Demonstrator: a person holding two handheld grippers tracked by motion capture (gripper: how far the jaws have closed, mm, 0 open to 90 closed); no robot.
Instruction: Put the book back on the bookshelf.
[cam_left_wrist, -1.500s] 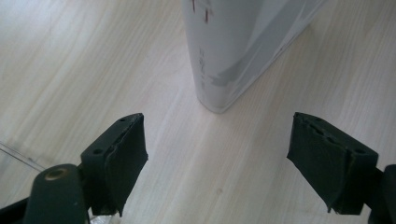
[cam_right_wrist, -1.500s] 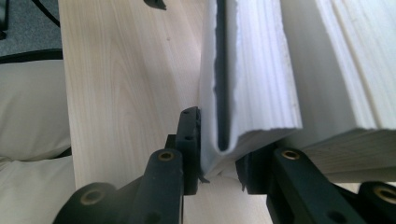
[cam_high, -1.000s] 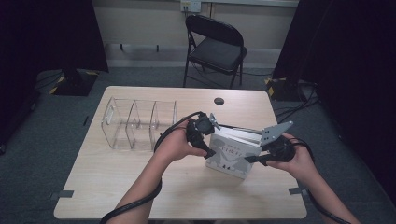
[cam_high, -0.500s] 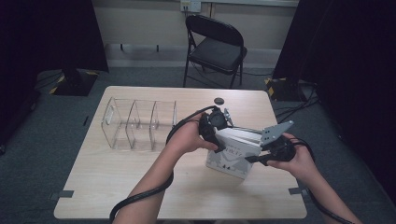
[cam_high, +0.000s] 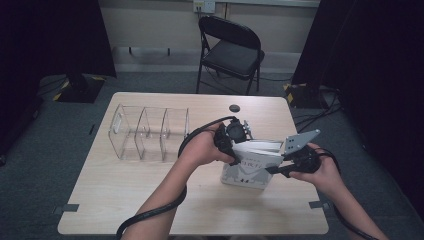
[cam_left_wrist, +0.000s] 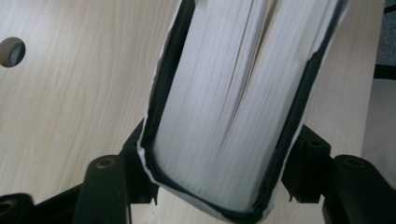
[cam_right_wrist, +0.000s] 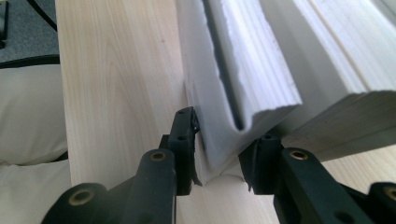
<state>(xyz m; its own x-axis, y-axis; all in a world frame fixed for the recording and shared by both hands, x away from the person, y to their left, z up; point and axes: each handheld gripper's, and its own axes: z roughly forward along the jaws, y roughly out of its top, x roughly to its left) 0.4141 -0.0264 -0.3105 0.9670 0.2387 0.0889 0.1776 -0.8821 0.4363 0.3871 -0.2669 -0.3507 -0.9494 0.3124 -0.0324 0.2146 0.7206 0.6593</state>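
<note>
A thick white-jacketed book (cam_high: 247, 165) stands on the wooden table (cam_high: 150, 200), with more white books leaning beside it. In the high view my left gripper (cam_high: 234, 140) is at the book's left end. The left gripper view has the book's page edges (cam_left_wrist: 233, 93) between the jaws of my left gripper (cam_left_wrist: 219, 158), which have just been closing and now press its covers. My right gripper (cam_high: 280, 167) is at the right end. There the jaws of my right gripper (cam_right_wrist: 222, 140) have just been opening a little, still against a white cover (cam_right_wrist: 224, 84). A second block of pages (cam_right_wrist: 327, 70) lies to its right.
A clear plastic organiser (cam_high: 150, 132) with three compartments stands on the table's left half. A round cable hole (cam_high: 234, 108) sits near the far edge. A black folding chair (cam_high: 232, 50) stands behind the table. Cables trail from both grippers across the near side.
My left hand has shifted right and toward the far edge to the book's left end, and its jaws have closed on the book. The right hand has stayed put.
</note>
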